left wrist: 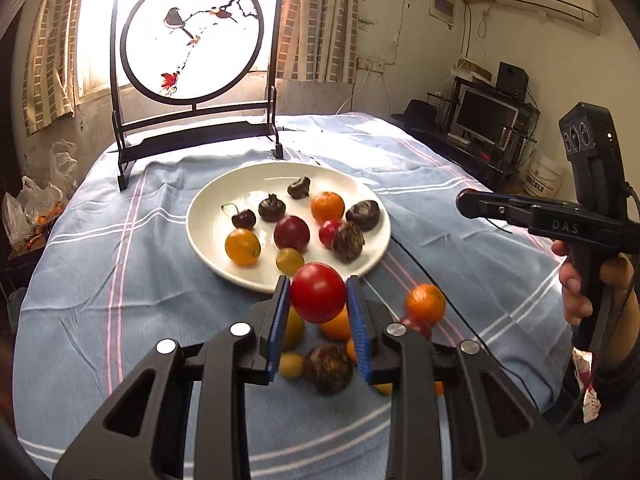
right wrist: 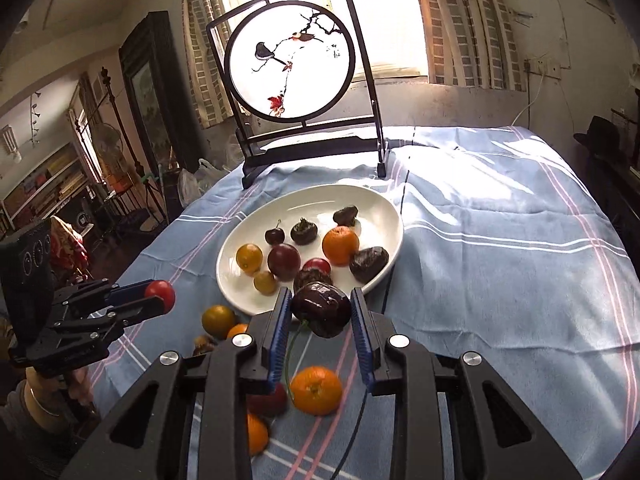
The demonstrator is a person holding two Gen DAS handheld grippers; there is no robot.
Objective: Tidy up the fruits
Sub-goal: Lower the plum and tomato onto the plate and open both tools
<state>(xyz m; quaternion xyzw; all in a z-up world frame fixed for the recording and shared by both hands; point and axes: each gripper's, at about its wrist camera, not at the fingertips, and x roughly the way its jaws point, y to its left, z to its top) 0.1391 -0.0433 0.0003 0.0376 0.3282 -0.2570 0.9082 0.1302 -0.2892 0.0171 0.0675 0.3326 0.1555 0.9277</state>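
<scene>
Desk: covered by a blue striped cloth; it carries the plate, the loose fruit and a framed bird screen standing behind the plate.
Plate: white, at the centre of the desk; already holds about ten pieces, so it is judged to be the collecting point for the fruit.
Loose fruit: an orange and several smaller pieces lie on the cloth on the near side of the plate, below both tools; these appear still to be gathered.
Left tongs: closed on a red tomato, blue pads pressing its two sides; held clear above the cloth just short of the plate's near rim, a position suited to carrying it over the rim.
Right tongs: closed on a dark cherry, its green stem hanging beneath; likewise raised, just before the near rim.
Hand pose: both tools slope downward toward the plate, side by side but apart. The person's right hand wraps the pistol grip, fingers round the trigger lever, which is judged to keep the pads clamped.
</scene>
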